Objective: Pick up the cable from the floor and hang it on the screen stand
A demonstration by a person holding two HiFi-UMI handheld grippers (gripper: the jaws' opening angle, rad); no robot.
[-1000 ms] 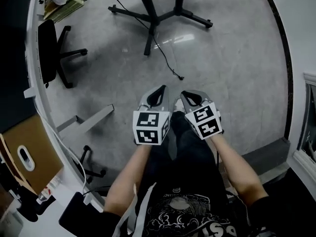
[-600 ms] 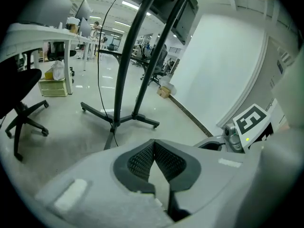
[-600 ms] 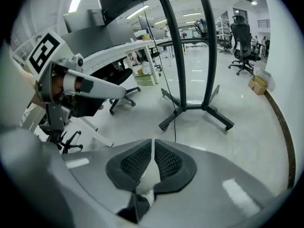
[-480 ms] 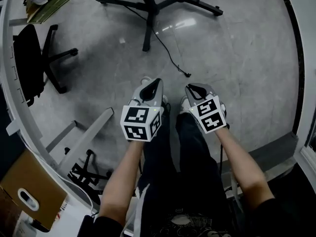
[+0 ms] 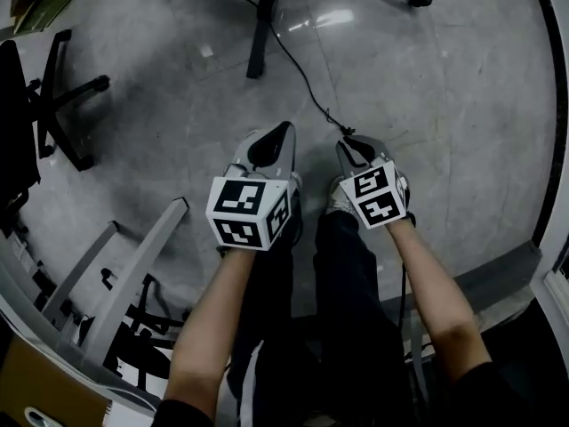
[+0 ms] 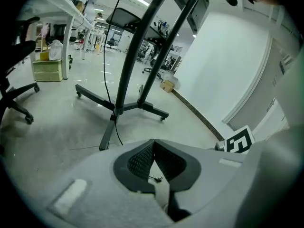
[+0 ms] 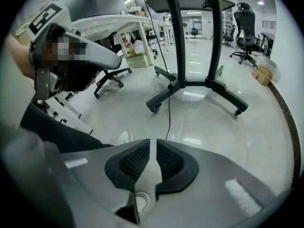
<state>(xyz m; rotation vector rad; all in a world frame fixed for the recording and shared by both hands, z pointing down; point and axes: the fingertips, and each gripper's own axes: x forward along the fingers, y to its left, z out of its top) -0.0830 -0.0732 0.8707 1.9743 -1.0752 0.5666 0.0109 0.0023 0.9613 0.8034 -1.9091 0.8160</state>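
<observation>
Head view has the cable (image 5: 300, 76) trailing across the grey floor (image 5: 444, 105) from the screen stand (image 5: 258, 38), with its end just off the right tongs (image 5: 348, 140). Left tongs (image 5: 286, 124) are clenched on nothing, and the right ones sit a thin slit apart, empty. Only the gripper views show the white benches (image 7: 123, 23) and the stand's posts, top cut off.

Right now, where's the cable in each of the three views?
Head view: the cable runs from top centre down to mid-frame.
Left gripper view: cable left of centre, dropping past the stand's hub.
Right gripper view: cable at centre, hanging to the floor.
Shared landmark: black screen stand base.
</observation>
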